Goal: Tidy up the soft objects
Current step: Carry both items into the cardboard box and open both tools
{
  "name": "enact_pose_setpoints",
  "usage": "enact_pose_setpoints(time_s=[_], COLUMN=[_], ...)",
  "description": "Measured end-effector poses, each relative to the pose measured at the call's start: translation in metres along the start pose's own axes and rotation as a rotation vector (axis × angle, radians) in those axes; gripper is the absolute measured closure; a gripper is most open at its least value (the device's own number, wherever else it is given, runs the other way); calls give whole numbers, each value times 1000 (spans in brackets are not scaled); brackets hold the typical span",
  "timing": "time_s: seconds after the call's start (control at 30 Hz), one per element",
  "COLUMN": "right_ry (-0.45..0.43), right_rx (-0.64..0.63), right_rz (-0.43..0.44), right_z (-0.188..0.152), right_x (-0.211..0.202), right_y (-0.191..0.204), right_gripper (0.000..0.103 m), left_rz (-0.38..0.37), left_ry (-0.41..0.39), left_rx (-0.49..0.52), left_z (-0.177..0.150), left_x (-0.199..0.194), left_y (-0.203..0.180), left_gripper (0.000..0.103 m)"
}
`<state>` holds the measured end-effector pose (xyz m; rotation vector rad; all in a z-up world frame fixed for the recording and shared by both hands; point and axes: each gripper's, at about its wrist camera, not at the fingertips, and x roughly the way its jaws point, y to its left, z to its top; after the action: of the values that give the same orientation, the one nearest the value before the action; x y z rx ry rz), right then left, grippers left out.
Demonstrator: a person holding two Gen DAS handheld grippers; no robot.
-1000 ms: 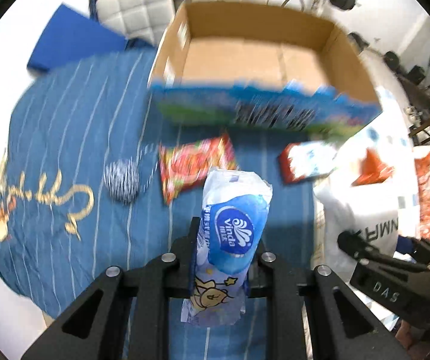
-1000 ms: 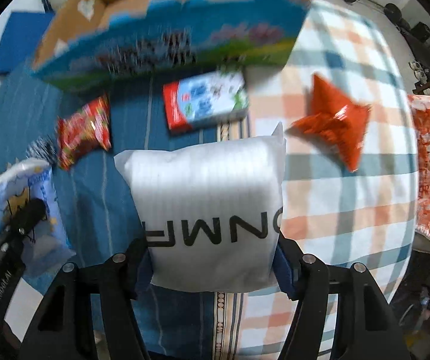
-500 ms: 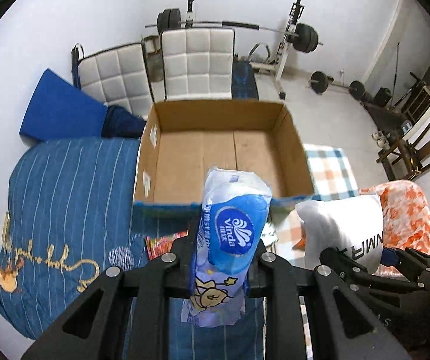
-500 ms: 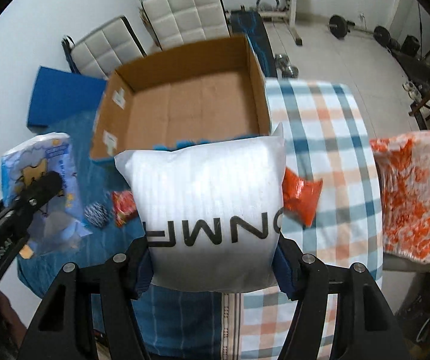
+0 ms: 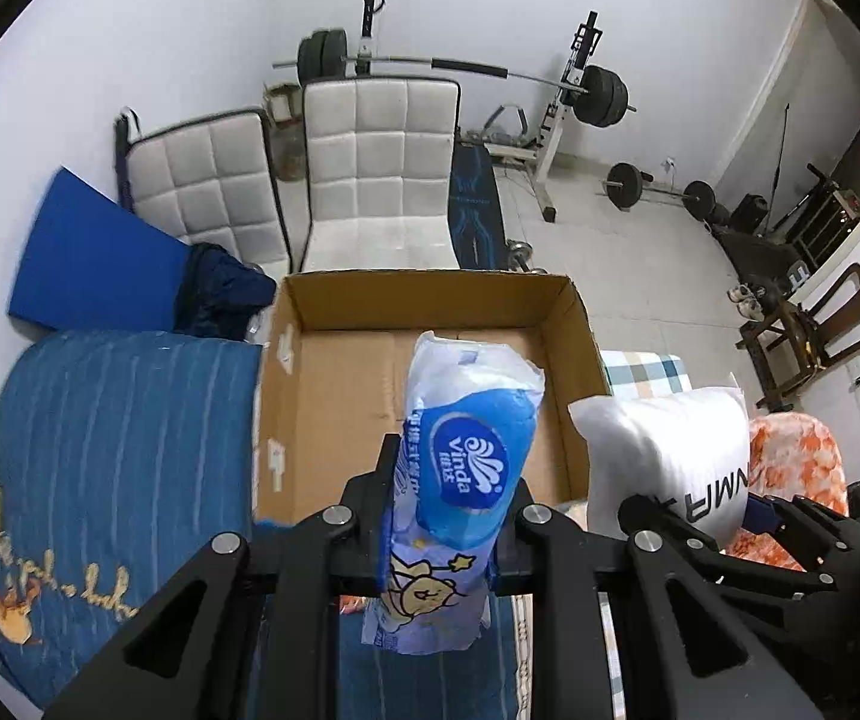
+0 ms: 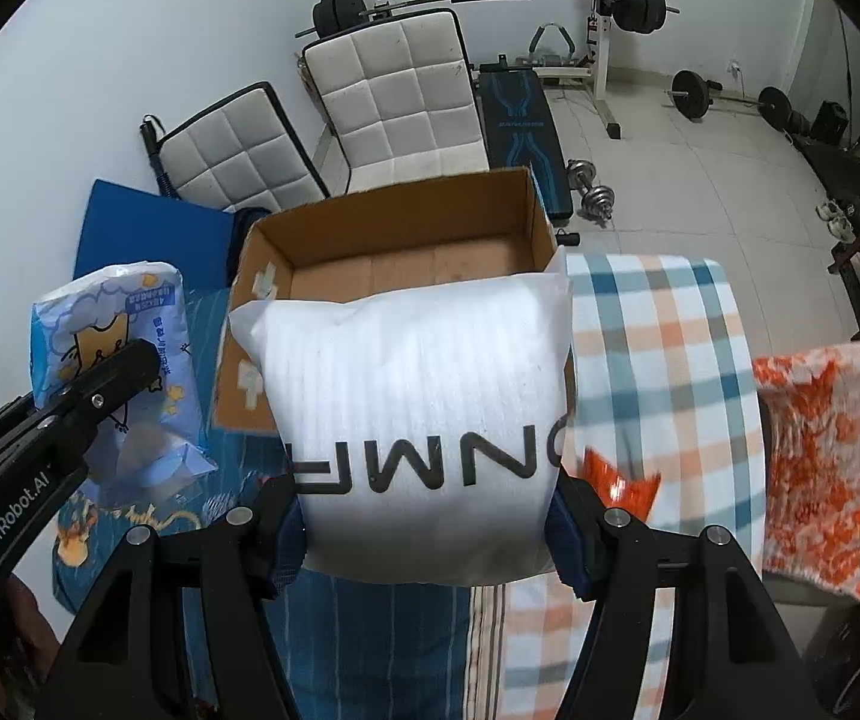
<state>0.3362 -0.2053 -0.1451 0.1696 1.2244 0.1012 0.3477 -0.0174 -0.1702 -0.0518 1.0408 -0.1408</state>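
My left gripper [image 5: 451, 516] is shut on a blue Vinda tissue pack [image 5: 460, 468] and holds it up in front of the open cardboard box [image 5: 321, 396]. The pack also shows in the right wrist view [image 6: 123, 348]. My right gripper [image 6: 426, 516] is shut on a white foam pillow bag [image 6: 423, 420] with black letters, held above the near edge of the box [image 6: 405, 240]. The bag also shows in the left wrist view [image 5: 676, 456]. The box is empty. An orange-red snack bag [image 6: 622, 480] lies on the plaid cloth beside the right gripper.
A blue striped cloth [image 5: 117, 438] covers the left of the table and a plaid cloth [image 6: 670, 372] the right. An orange patterned towel [image 6: 838, 468] lies at the far right. White padded chairs [image 5: 369, 174] and a weight bench stand behind the box.
Both grippers have risen and tilted up with their loads. The box now sits lower in view, and the snack packets on the blue cloth are hidden beneath the grippers.
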Motion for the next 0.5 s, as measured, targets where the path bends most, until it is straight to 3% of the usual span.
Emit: enact_pose_setpoints(time_s=[0.17,0.5], right_ry=[14,142], right_rx=[8,50], right_rz=[-26,-63], right_z=[41,110], right_x=[42,166], right_y=[-3,-17], right_gripper=[35,35], left_rz=[-50,-104], left_ry=[64,273], left_rx=[-28,-95], left_z=[34,80], left_x=[48,180], left_y=[12,31], left_gripper=[85,85])
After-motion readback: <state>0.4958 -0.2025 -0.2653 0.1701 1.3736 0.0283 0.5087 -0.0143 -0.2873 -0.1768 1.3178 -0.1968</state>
